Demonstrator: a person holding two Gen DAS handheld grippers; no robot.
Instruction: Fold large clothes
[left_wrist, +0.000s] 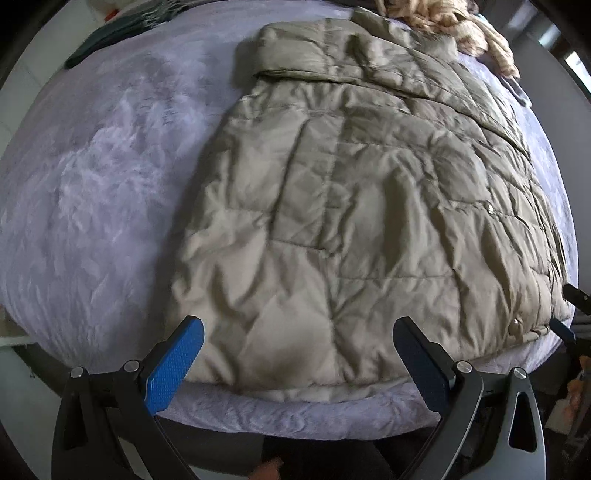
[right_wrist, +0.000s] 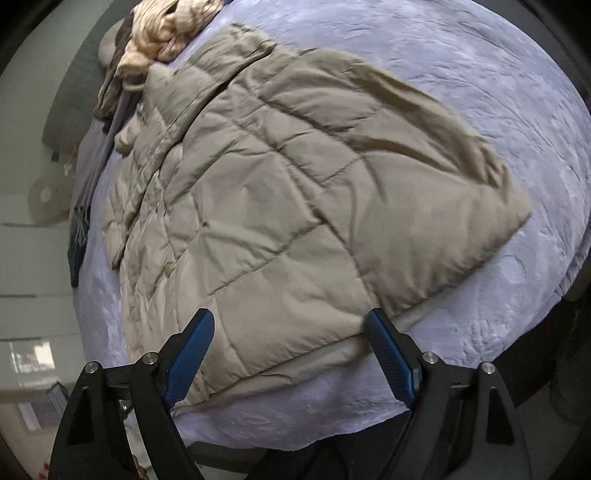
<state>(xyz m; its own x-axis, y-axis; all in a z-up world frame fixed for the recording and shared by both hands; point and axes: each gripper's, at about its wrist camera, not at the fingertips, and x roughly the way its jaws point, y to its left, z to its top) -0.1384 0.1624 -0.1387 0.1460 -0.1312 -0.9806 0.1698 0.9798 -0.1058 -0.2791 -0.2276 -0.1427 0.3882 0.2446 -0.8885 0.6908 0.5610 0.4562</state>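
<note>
A large beige quilted jacket lies spread flat on a lavender plush bed cover. Its hem runs along the bed's near edge and its collar end points away. In the left wrist view my left gripper hovers above the hem, jaws wide apart, nothing between the blue pads. In the right wrist view the same jacket lies slanted, a sleeve folded across it. My right gripper hangs over the hem near the bed edge, open and holding nothing. The tip of the right gripper shows at the left wrist view's right edge.
A cream-coloured crumpled garment is heaped at the far end of the bed beside the jacket's collar. Dark clothing lies at the far left corner. A dark fringed cloth hangs off the bed's side. The bed cover is bare beside the jacket.
</note>
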